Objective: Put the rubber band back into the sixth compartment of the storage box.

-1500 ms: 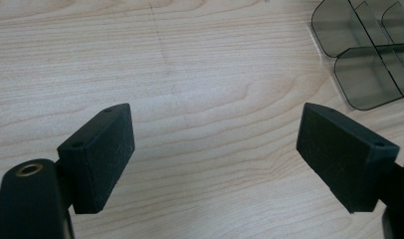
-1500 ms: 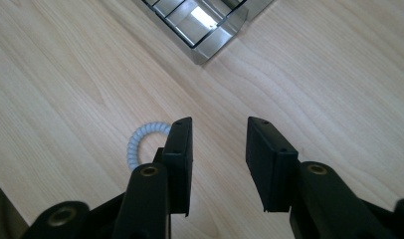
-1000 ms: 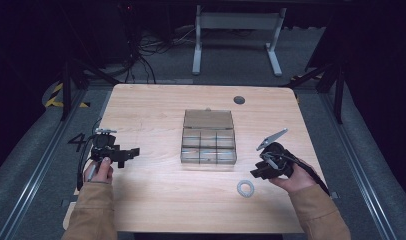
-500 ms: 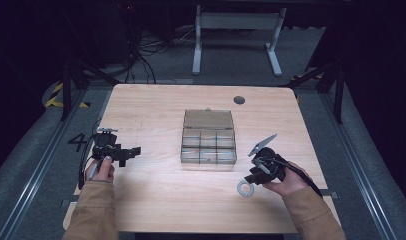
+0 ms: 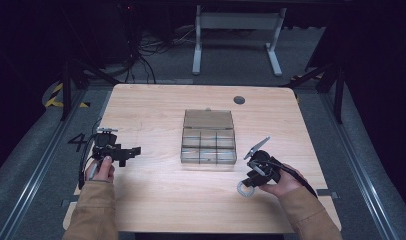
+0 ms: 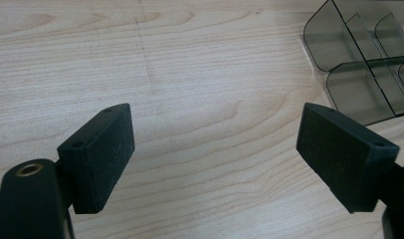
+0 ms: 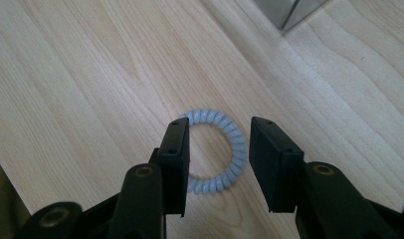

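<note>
A clear smoky plastic compartment box (image 5: 209,137) is sitting open at the centre of the pale wood-grain table (image 5: 156,110), its divided cells looking empty. At its five o'clock, a ribbed, pale blue coil ring (image 7: 217,149) is lying flat. The right gripper (image 7: 217,167) is straddling it, jaws apart and not pressing. The left gripper (image 6: 215,149), at the box's nine o'clock, is gaping wide over bare wood.

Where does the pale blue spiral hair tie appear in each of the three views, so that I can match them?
High view: spiral hair tie lies on the table, lower right of centre, under the right gripper.
Left gripper view: not in it.
Right gripper view: centre, flat on the wood, open jaws astride it.
Shared landmark: the clear compartment box, whose corner shows at that view's top edge.
</note>
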The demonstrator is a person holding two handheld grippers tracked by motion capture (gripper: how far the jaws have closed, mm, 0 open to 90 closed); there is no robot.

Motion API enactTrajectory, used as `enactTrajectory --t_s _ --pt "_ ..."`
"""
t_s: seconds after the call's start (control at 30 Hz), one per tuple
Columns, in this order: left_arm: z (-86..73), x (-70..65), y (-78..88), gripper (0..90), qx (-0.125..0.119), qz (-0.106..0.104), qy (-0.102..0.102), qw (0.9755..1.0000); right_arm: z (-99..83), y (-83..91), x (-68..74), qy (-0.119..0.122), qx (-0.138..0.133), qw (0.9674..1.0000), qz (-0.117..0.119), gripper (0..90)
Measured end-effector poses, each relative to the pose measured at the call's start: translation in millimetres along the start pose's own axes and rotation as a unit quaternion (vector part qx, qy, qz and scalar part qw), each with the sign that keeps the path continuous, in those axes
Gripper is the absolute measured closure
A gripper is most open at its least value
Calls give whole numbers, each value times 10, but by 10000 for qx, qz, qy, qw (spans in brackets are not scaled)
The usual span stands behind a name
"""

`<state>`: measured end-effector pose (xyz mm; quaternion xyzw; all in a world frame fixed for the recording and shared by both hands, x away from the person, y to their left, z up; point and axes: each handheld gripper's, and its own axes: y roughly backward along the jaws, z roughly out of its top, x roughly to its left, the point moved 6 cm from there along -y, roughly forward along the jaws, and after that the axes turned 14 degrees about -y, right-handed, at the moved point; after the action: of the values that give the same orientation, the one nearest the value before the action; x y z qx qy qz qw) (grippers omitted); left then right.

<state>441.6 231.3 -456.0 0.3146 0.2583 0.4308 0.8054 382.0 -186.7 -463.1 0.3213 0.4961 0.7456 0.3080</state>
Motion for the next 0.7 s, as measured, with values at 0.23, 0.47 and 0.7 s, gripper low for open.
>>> enactTrajectory --t_s 0.23,0.47,0.7 --pt "-2 -1 -7 159 19 -13 -11 10000 -15 -67 -28 71 108 9999 -88 655" --pt "-4 6 -12 159 30 -23 -7 10000 -36 -157 -48 160 266 9994 -156 677" --pt "-7 4 -19 159 40 -32 7 10000 -48 -202 -75 144 318 9992 -212 694"
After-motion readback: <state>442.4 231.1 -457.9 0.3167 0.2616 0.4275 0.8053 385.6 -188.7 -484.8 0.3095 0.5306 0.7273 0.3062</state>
